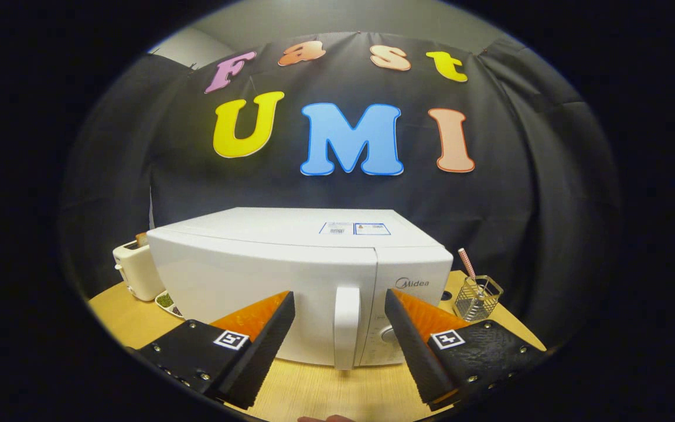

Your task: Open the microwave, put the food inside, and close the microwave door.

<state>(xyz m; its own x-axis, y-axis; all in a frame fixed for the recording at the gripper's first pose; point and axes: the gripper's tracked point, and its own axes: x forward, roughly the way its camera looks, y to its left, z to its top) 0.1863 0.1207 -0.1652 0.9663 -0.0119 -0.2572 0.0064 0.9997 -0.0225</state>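
The jaws of the gripper (339,305) are wide open and hold nothing. The microwave (267,281) sits shut on the bench (314,387), its handle (346,327) between them.

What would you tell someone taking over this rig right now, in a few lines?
Gripper: open, holding nothing, fingers spread to either side of the door handle without touching it.
Microwave: on the table, just ahead of the fingers, door shut.
Food: a dish with something green lies left of the microwave, by the toaster; I cannot tell whether it is the food meant.
Wire holder with a straw stands to the microwave's right.
Done: nothing yet.
Left: grip the handle and open the door, put the food in, close the door.
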